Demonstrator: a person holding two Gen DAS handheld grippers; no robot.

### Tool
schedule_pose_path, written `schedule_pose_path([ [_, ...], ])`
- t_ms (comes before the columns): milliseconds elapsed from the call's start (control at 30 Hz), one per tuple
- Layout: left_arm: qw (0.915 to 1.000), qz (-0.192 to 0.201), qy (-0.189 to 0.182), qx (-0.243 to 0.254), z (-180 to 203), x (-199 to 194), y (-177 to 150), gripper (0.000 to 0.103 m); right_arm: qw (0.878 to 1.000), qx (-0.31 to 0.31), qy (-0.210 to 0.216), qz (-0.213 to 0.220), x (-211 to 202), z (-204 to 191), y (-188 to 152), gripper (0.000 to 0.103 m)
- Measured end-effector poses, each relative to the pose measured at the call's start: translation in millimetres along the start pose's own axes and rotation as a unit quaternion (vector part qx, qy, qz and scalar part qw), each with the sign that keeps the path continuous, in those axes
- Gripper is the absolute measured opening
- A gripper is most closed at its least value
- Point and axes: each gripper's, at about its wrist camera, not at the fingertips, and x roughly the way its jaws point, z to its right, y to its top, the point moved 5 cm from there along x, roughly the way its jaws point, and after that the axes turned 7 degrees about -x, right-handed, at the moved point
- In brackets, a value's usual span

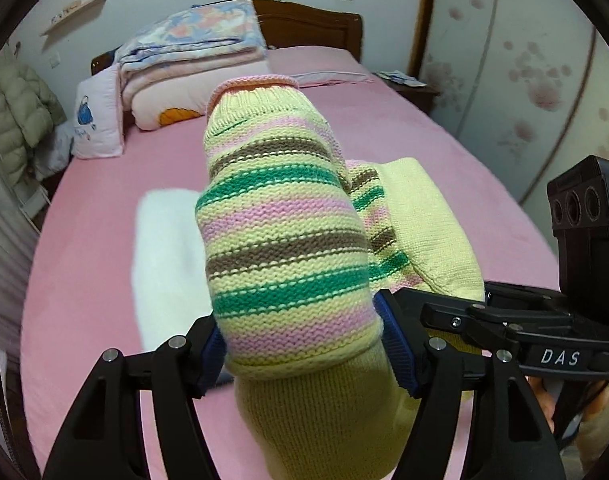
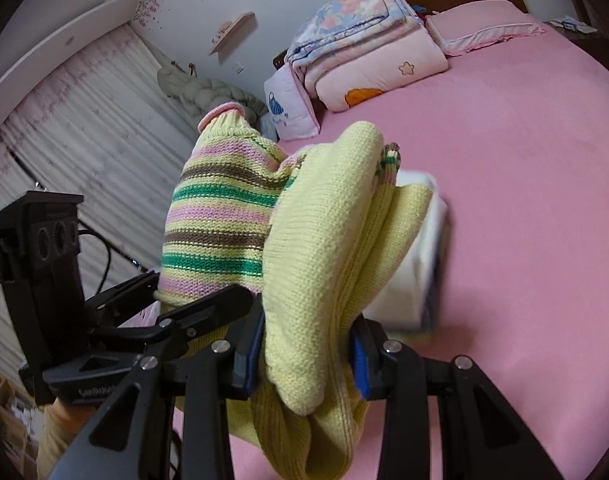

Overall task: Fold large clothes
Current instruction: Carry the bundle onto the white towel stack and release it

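Observation:
A knitted yellow sweater (image 1: 280, 240) with pink, green and brown stripes is bundled and held up above the pink bed (image 1: 104, 280). My left gripper (image 1: 304, 344) is shut on its striped part. My right gripper (image 2: 308, 344) is shut on the plain yellow folds (image 2: 324, 240). The two grippers are close side by side: the right one shows in the left wrist view (image 1: 544, 332) and the left one in the right wrist view (image 2: 144, 320). A folded white garment (image 1: 164, 248) lies on the bed under the sweater, also in the right wrist view (image 2: 416, 264).
Folded quilts (image 1: 192, 60) and a pillow (image 1: 98, 120) are stacked at the head of the bed by the wooden headboard (image 1: 312, 24). A wardrobe (image 1: 524, 80) stands on the right, a puffy coat (image 1: 20, 120) hangs at the left.

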Motion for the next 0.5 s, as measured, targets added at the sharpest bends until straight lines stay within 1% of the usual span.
schedule_pose_path([
  [100,0.9999,-0.012,0.003,-0.008,-39.0,52.4,28.2,0.068,1.0,0.02,0.009,0.002,58.2,19.8,24.4,0.036],
  [133,0.9998,-0.015,0.004,-0.012,-54.3,74.0,32.2,0.068,1.0,0.022,0.01,0.0,74.5,25.9,27.2,0.036],
  [167,0.9997,-0.02,0.006,-0.016,-69.5,97.1,34.1,0.068,1.0,0.022,0.008,-0.001,89.3,29.6,29.9,0.036],
  [233,0.9993,-0.028,0.012,-0.023,-93.1,134.9,33.1,0.068,0.999,0.036,0.004,-0.006,128.8,51.9,30.8,0.036],
  [267,0.9991,-0.03,0.015,-0.026,-89.3,154.5,30.0,0.069,0.999,0.044,0.002,-0.011,147.6,61.9,29.6,0.036],
  [300,0.9988,-0.032,0.021,-0.03,-96.1,173.3,25.7,0.07,0.999,0.052,0.001,-0.015,160.9,67.3,28.7,0.036],
  [367,0.9986,-0.021,0.034,-0.035,-114.7,205.5,17.5,0.076,0.998,0.062,-0.008,-0.03,196.1,87.0,19.6,0.036],
  [400,0.9986,-0.014,0.032,-0.039,-117.7,215.0,20.5,0.079,0.997,0.063,-0.009,-0.034,202.2,92.0,13.9,0.036],
  [433,0.9984,0.007,0.022,-0.052,-124.1,221.4,20.3,0.084,0.997,0.067,-0.01,-0.036,212.7,99.5,8.9,0.037],
  [500,0.9971,0.046,0.006,-0.06,-127.7,226.1,20.0,0.085,0.997,0.07,-0.004,-0.018,220.8,108.3,6.8,0.037],
])
